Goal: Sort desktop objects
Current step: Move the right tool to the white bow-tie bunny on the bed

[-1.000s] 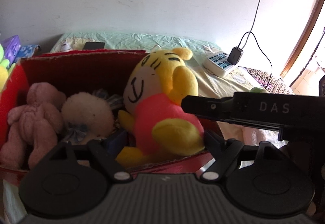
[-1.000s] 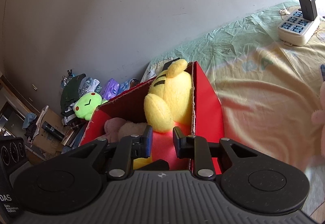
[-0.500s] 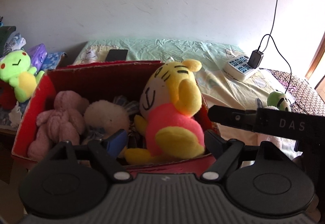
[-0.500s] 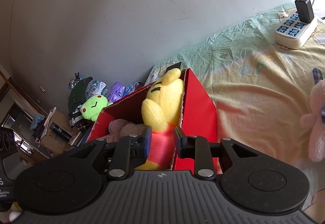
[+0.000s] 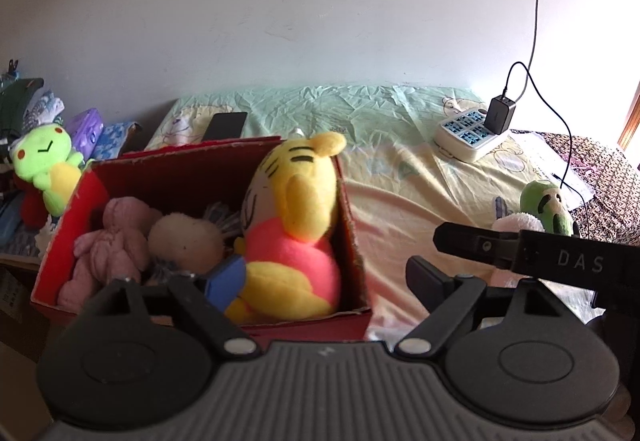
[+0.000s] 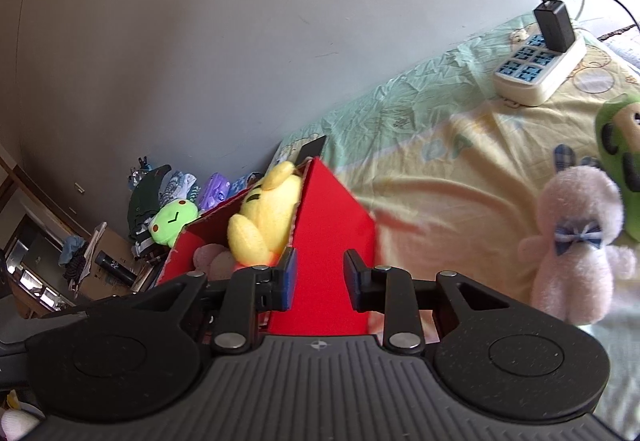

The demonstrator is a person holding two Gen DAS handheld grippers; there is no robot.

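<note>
Where the wrinkled, cartoon-printed sheet of the bed (image 5: 400,177) lies nearest, the left gripper (image 5: 320,277) is spreading its fingers with nothing between them, and the right gripper (image 6: 320,273) has its fingers slightly parted, empty. A red cardboard box (image 5: 352,241) holds a fuzzy yellow tiger plush (image 5: 296,225). On the sheet to the right stands a fluffy pink bunny plush (image 6: 572,241). Farther off sit a white power strip (image 5: 468,133) and a plain pale wall (image 5: 280,1).

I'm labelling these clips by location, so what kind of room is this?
Probably a bedroom at home: a bed sheet with cartoon prints covers the surface, soft toys fill a red box, and a power strip with a charger lies on the sheet.
</note>
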